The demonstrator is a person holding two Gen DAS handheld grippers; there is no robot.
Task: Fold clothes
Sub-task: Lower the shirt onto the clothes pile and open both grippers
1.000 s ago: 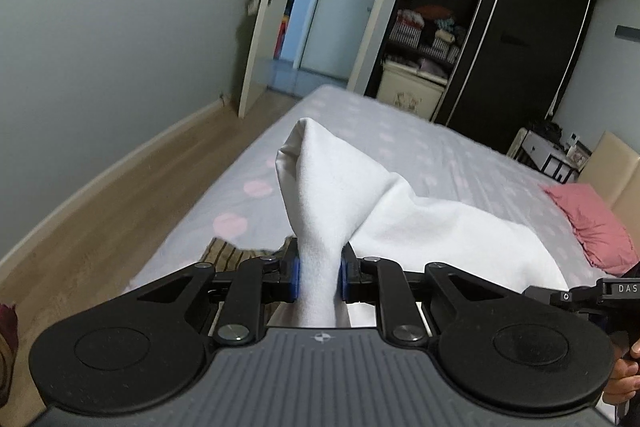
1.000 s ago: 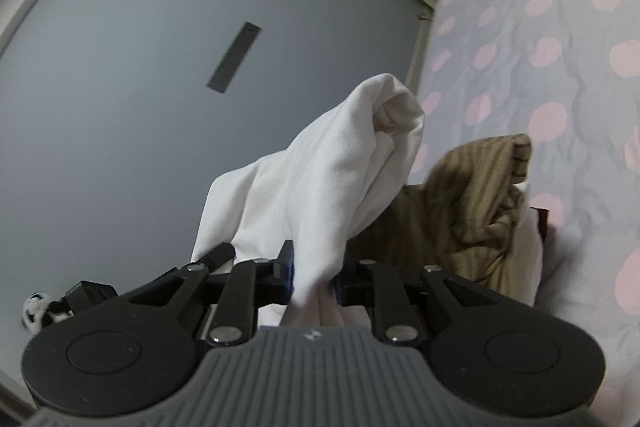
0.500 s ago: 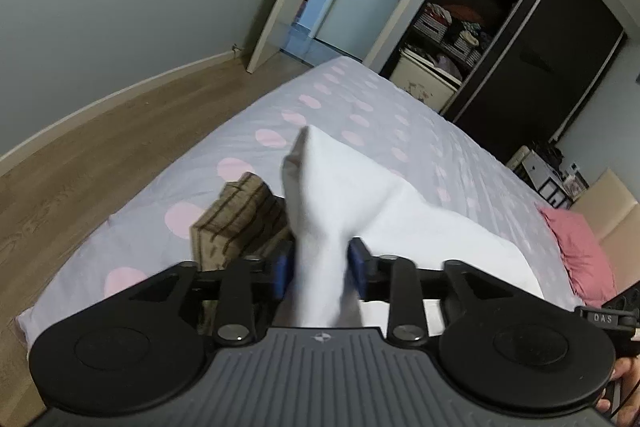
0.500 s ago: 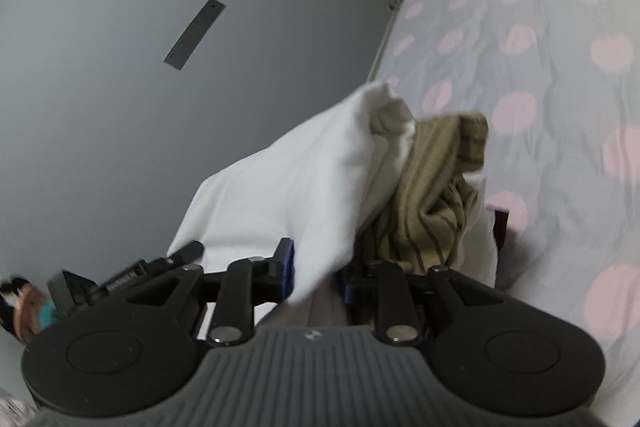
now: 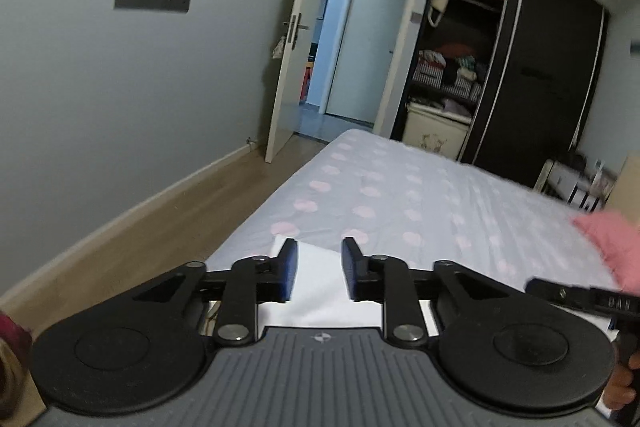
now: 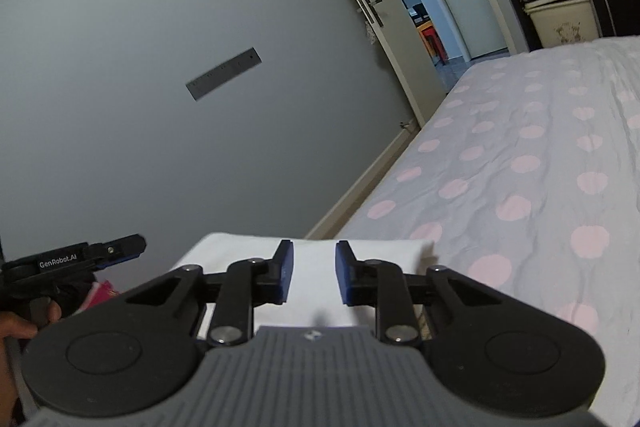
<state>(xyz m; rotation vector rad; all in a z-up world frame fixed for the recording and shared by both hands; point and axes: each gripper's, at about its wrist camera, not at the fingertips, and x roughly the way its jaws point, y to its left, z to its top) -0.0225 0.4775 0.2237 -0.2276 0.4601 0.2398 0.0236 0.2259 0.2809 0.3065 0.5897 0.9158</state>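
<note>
White garment [image 5: 320, 287] lies flat and folded at the near corner of the bed [image 5: 420, 195], close to the edge facing the floor. Left gripper [image 5: 318, 273] is spread, gripping nothing, its blue pads [image 5: 289, 269] above the cloth. Right gripper [image 6: 312, 273] is likewise spread and empty over the same garment (the left gripper's body is visible at the left of the right wrist view).

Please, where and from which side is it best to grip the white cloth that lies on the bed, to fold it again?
Probably at the far corners. The white folded cloth lies flat on the dotted bed sheet, its straight far edge free. The open right gripper and open left gripper could each come down from above onto one far corner, one finger sliding under the edge.
</note>
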